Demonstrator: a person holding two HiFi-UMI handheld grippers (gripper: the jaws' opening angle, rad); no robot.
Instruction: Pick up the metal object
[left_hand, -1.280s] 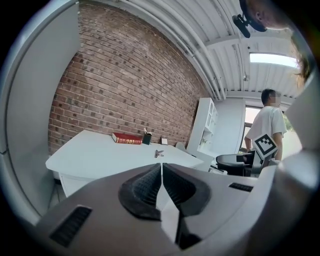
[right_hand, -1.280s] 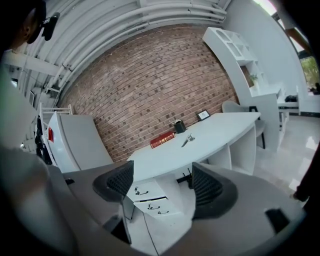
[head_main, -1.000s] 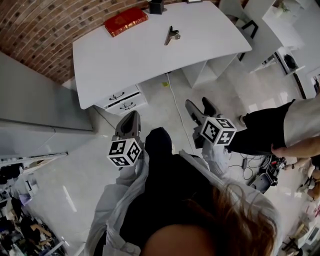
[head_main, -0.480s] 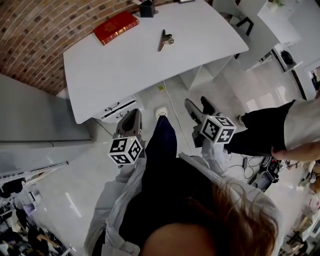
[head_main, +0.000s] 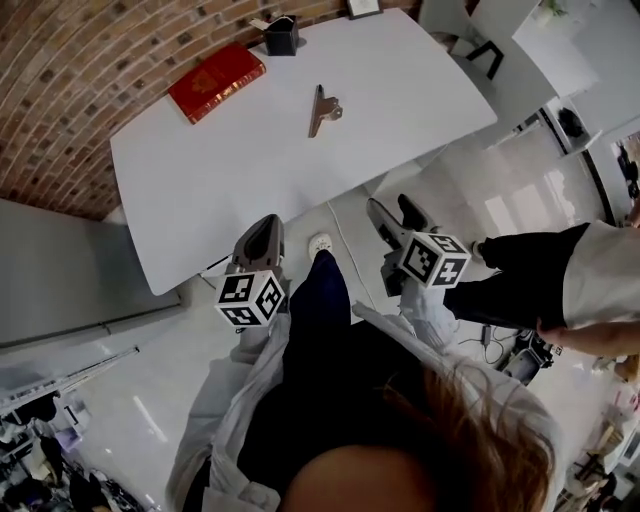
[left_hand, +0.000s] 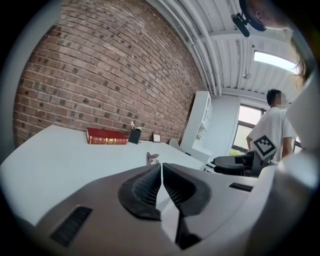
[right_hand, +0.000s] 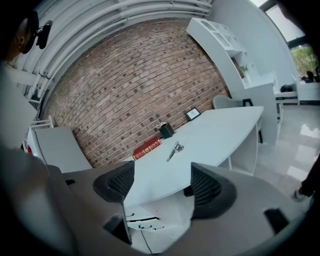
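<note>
— What has shifted since a second ago?

— The bench (head_main: 400, 100) has drawn closer in the head view. Its near edge now sits just ahead of both tongs, and the metal clip (head_main: 320, 108) has slid lower in the picture along with it.

— Where is the clip now?

— It lies flat near the middle of the bench, well apart from either tongs and untouched. A red book (head_main: 216, 82) lies beyond it on the left, close to the brick wall (head_main: 80, 60). A black pen holder (head_main: 282, 36) stands at the far edge.

— The left tongs (left_hand: 161, 175)?

— Closed, with the ribbed pads (left_hand: 147, 185) meeting and nothing held between them. They point across the bench top.

— And the right tongs (right_hand: 162, 185)?

— Spread wide and empty. The clip shows far beyond the gap, up on the bench.

— Anyone else about?

— A bystander (head_main: 560, 290) in a white shirt and dark shorts, on the floor to the right.
</note>
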